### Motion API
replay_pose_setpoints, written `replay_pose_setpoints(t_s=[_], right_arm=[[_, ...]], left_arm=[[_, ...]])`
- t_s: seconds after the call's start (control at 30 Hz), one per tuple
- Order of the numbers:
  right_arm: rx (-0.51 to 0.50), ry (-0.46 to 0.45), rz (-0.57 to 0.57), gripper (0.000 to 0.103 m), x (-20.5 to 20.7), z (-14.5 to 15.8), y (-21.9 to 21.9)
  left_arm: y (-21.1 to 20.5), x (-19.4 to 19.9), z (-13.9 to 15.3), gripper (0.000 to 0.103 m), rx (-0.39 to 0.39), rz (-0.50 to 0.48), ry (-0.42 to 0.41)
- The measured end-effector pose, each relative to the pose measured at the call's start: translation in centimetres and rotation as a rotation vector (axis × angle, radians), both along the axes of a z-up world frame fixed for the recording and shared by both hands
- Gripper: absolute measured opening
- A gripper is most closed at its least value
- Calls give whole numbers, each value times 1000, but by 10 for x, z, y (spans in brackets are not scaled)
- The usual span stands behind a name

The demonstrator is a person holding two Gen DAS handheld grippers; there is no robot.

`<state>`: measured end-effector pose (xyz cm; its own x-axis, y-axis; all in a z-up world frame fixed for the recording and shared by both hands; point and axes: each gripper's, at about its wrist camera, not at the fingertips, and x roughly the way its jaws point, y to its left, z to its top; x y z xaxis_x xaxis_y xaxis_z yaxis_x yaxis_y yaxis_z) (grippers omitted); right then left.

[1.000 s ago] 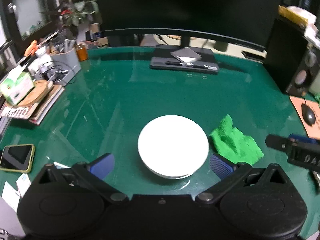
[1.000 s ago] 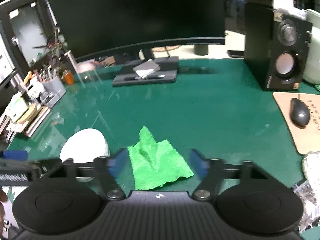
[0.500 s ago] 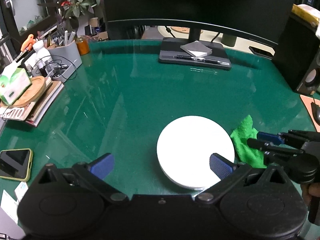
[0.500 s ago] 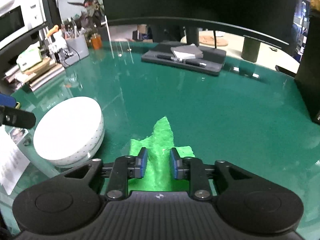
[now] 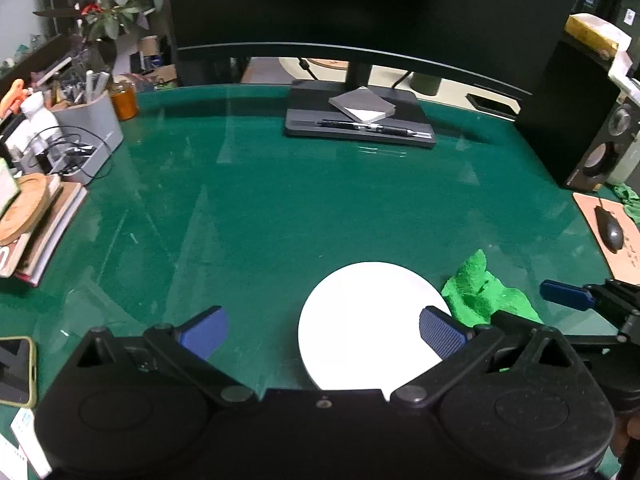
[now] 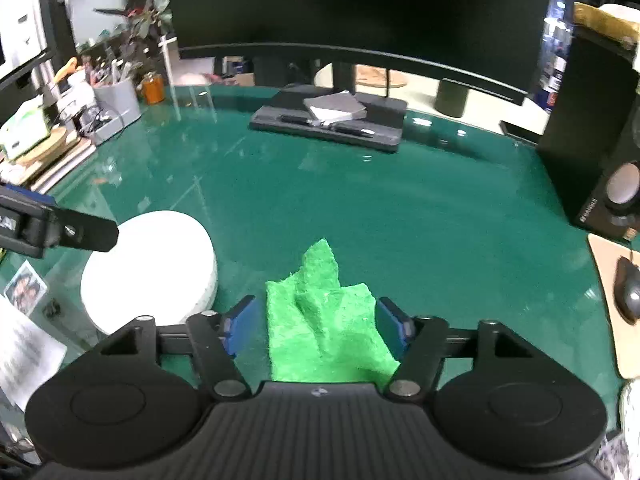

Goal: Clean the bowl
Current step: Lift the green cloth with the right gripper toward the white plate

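A white bowl (image 5: 368,320) lies upside down on the green glass desk (image 5: 280,208). My left gripper (image 5: 322,332) is open just above it, its right fingertip (image 5: 440,334) over the bowl's right part and its left one over bare glass. A crumpled green cloth (image 6: 324,320) lies right of the bowl (image 6: 148,264), pinched up into a ridge. My right gripper (image 6: 316,322) straddles the cloth; its jaws are opening and the pads stand clear of the fabric. In the left wrist view the cloth (image 5: 480,296) shows with a right-gripper finger (image 5: 564,296) beyond it.
A monitor stand base (image 5: 360,124) with a notepad and pens sits at the back. A speaker (image 5: 592,140) and a mouse (image 5: 610,232) on its pad are at the right. A phone (image 5: 16,372), stacked books (image 5: 44,232) and a desk organiser (image 5: 84,136) line the left edge.
The right jaws closed on the cloth's ridge half a second ago and have since spread wide. The left gripper has shifted left, so the bowl now sits under its right finger.
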<state>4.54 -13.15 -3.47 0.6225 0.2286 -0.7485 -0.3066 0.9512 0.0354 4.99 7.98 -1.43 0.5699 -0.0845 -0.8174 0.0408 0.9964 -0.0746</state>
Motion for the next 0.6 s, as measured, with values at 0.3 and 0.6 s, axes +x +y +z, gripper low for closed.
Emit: replay_pose_setpoints(t_s=[0.3, 0.6], right_arm=[[-43, 117, -161, 93, -17, 19, 22], [-39, 172, -341, 103, -29, 60, 24]], left_arm=[[8, -3, 5, 102, -28, -49, -25], [14, -12, 8, 102, 48, -36, -22]])
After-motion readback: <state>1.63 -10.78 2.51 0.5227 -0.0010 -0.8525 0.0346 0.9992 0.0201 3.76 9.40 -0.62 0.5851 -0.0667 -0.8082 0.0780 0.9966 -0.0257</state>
